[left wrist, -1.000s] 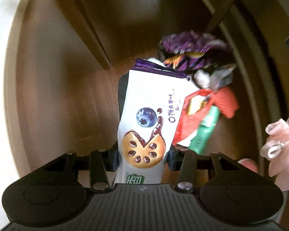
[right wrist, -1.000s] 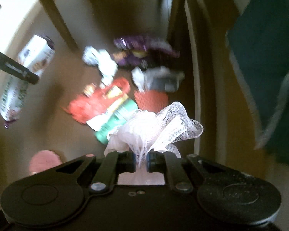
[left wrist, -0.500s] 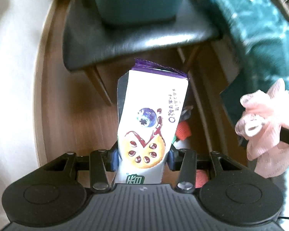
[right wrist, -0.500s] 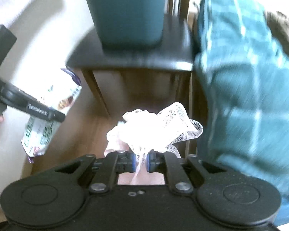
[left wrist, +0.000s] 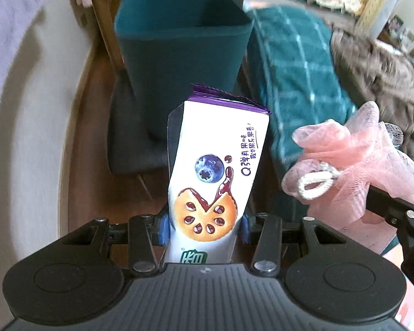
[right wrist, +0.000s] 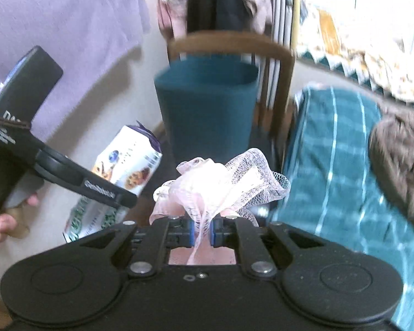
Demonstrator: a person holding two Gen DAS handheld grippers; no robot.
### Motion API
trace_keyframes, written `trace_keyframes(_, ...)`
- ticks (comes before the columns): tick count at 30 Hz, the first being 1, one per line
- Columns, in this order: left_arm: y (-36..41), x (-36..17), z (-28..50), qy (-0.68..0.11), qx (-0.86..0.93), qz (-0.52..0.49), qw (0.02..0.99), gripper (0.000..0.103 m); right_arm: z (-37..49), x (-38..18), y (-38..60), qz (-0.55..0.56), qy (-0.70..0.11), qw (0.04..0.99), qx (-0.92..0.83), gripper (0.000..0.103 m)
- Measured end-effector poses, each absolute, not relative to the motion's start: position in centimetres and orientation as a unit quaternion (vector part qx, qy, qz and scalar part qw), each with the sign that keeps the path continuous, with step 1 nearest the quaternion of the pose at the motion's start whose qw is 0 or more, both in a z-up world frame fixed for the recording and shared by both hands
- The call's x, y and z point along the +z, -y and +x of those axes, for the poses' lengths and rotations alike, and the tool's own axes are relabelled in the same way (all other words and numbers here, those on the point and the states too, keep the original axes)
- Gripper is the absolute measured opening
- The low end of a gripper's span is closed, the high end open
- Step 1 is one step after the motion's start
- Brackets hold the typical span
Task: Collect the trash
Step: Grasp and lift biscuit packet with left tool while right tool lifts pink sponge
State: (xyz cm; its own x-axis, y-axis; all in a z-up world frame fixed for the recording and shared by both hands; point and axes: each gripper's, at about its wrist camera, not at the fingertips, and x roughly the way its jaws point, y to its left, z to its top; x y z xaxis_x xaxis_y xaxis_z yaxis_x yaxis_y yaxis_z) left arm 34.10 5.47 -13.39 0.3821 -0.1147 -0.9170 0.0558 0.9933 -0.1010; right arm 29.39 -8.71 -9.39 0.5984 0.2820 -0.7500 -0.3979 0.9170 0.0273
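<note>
My left gripper [left wrist: 204,227] is shut on a white and purple blueberry biscuit packet [left wrist: 215,171], held upright below and in front of a dark teal bin [left wrist: 182,47] that stands on a chair seat [left wrist: 129,138]. My right gripper [right wrist: 202,233] is shut on a pink mesh bath puff [right wrist: 220,184], which also shows in the left wrist view [left wrist: 353,165]. The bin [right wrist: 207,110] is straight ahead of the right gripper, open at the top. The packet [right wrist: 118,176] and the left gripper's body [right wrist: 55,162] show at the left of the right wrist view.
The wooden chair back [right wrist: 231,44] rises behind the bin. A bed with a teal checked cover [right wrist: 339,165] and a brown blanket [right wrist: 400,160] lies to the right. A purple cloth [right wrist: 63,27] hangs on the wall to the left.
Both grippers have risen from the floor litter up to chair height. The bin on the chair has come into view and closer. Each gripper kept its hold.
</note>
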Motion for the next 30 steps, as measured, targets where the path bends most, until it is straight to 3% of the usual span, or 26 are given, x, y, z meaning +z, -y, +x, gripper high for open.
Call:
trace_keyframes(15, -6.1, -2.9, 38.4, -0.464, -0.013, -0.063, 0.884, 0.045, 33.5, 0.5, 8.4, -0.123, -0.301, 0.915, 0.240, 0.009)
trace_keyframes(30, -10.8, -4.0, 54.9, -0.474, -0.058, -0.046, 0.878, 0.045, 45.4, -0.4, 2.4, -0.121, -0.328, 0.922, 0.165, 0.009)
